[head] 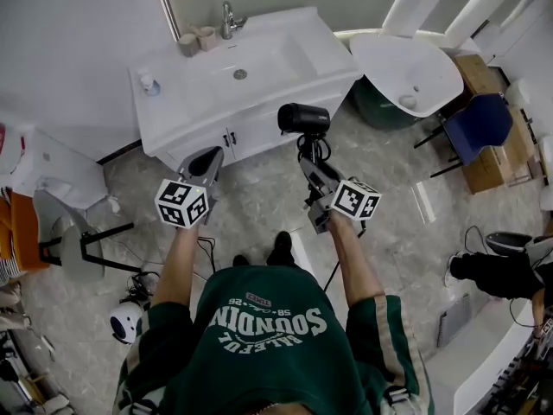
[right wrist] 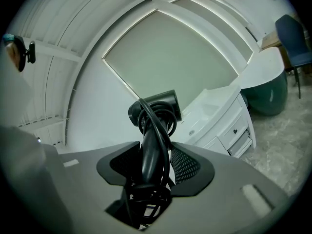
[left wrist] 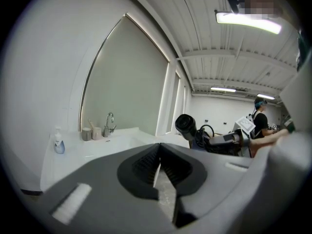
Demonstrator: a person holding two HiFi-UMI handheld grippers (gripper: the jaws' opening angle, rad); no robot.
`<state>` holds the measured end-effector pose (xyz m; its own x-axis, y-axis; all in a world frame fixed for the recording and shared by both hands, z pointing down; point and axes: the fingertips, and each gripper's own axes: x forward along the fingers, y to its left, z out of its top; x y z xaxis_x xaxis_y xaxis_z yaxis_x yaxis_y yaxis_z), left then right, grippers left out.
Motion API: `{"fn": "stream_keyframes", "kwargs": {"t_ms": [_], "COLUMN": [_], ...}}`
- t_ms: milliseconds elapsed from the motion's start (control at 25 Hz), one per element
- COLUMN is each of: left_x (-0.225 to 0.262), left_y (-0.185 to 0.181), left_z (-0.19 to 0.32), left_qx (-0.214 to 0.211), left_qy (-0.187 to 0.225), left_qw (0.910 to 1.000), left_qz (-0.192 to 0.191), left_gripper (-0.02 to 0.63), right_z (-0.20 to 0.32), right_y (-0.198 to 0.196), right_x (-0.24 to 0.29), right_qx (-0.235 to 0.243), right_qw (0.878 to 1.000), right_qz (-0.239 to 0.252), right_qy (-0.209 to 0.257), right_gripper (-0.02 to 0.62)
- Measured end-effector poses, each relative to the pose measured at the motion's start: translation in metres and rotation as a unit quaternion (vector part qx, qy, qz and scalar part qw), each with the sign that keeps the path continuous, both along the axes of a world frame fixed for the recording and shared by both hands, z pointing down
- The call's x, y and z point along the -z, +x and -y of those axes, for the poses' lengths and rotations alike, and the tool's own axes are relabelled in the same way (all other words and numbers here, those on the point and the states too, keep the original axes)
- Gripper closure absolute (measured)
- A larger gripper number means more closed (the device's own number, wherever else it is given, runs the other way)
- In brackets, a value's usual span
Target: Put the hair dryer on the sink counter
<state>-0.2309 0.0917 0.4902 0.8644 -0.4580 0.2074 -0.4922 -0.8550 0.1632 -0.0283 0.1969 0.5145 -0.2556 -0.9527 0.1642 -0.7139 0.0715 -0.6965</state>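
The head view looked steeply down from above; both gripper views (low, behind their jaws) faced the counter (head: 285,52), shared by all.

The hair dryer (head: 303,118) is matt black plastic, its cord (right wrist: 163,126) smooth and faintly glossy. The sink surface (head: 199,80) is glossy white, and the faucet (head: 228,20) is polished metal. The right gripper (right wrist: 155,152) has dark, finely ribbed pads (right wrist: 186,164). The floor (head: 259,197) looks like marbled stone.
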Motion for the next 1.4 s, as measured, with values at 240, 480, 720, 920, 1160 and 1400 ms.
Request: {"fn": "stream_keyframes", "kwargs": {"t_ms": [240,480,720,920,1160,1400], "left_x": [0.005,0.008,0.010,0.008,0.006,-0.005], "left_y": [0.032,0.064,0.094,0.116,0.140,0.155], "left_z": [0.019,0.033,0.040,0.041,0.058,0.079], "left_qx": [0.004,0.013,0.031,0.039,0.030,0.019], "left_qy": [0.001,0.004,0.007,0.001,-0.001,-0.008], "left_qw": [1.0000,0.9999,0.9994,0.9992,0.9996,0.9998], "left_qz": [0.000,-0.001,-0.008,-0.004,0.002,-0.001], "left_gripper": [0.554,0.554,0.554,0.554,0.554,0.554], "right_z": [0.018,0.034,0.041,0.042,0.049,0.058], "right_y": [0.030,0.062,0.093,0.117,0.141,0.153], "right_x": [0.000,0.001,0.002,-0.001,-0.006,-0.017], "right_qx": [0.004,0.017,0.034,0.041,0.030,0.015], "right_qw": [1.000,1.000,0.999,0.999,0.999,1.000], "right_qz": [-0.004,-0.007,-0.013,-0.013,-0.009,-0.007], "right_qy": [-0.004,-0.001,0.003,-0.001,-0.005,-0.009], "right_gripper": [0.394,0.395,0.394,0.395,0.394,0.394]}}
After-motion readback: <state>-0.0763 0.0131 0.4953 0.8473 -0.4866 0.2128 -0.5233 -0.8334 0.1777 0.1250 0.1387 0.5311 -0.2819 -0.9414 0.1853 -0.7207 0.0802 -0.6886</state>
